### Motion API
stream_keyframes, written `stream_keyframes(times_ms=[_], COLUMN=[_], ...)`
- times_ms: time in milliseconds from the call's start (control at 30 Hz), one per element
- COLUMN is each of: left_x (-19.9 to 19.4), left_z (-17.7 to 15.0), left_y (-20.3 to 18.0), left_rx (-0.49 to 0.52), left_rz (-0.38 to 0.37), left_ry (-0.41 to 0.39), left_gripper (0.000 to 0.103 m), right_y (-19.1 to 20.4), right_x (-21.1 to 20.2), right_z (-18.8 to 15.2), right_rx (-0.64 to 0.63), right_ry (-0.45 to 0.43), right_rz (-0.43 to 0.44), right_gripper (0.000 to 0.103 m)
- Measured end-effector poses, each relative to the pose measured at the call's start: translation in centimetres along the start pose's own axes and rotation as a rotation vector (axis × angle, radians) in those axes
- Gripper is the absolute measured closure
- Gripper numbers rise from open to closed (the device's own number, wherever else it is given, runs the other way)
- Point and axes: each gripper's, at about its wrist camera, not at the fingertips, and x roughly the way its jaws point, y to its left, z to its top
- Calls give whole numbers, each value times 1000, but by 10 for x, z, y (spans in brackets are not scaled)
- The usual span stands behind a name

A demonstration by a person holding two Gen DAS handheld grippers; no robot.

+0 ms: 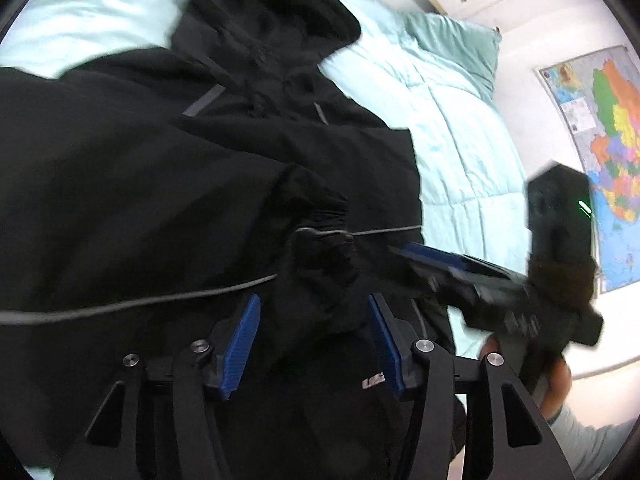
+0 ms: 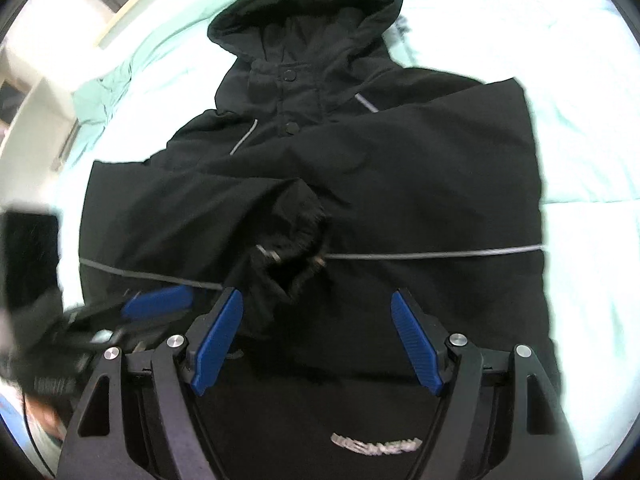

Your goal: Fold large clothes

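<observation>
Bulky black hooded jacket [image 2: 320, 168] spread on pale mint quilt [image 2: 580, 120], sleeves folded across chest. Left gripper [image 1: 314, 344] and right gripper [image 2: 316, 340] held agape over hem, nothing pinched. Loose cuff [image 2: 294, 240] likely dragged undone if hem gets lifted carelessly.

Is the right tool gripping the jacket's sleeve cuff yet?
Apart. The right wrist view shows the right tool open, cuff beyond its fingertips.
</observation>
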Motion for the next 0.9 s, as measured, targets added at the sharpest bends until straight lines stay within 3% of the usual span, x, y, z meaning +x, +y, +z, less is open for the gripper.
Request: stream_keyframes(times_ms=[233,267,300,333,400,567,700,767,900], left_x=[-56,-65,-71,-78,-94,-116,-91,-69,-5], left_z=[-24,-27,-26,-28,-28,-14,9,17,32], left_y=[28,32,38,42,47,47,41,44,76], left_rx=[-70,-78,-85,-90,-102,-77,-47,-40,-113], left_rz=[95,112,120,130,158,208,204,189,283], left_ry=[-95,-114,-125,-140,-181,-251,-228,-189,-116], left_gripper=[46,46,46,46,46,46,46,46,46], right_y=[5,8,11,13,20,22,-19,-45,-93], right_x=[45,51,55,54,36,-54,-103,-92,-27], right_z=[16,16,17,17,16,14,16,19,22], right_rx=[88,83,73,64,23,-71,-51,-43,-19], right_ry=[56,76,89,84,29,-190,-281,-242,-126], right_rz=[33,38,49,41,21,-87,-190,-222,-279], right_gripper=[25,29,50,59,67,70,70,70,69])
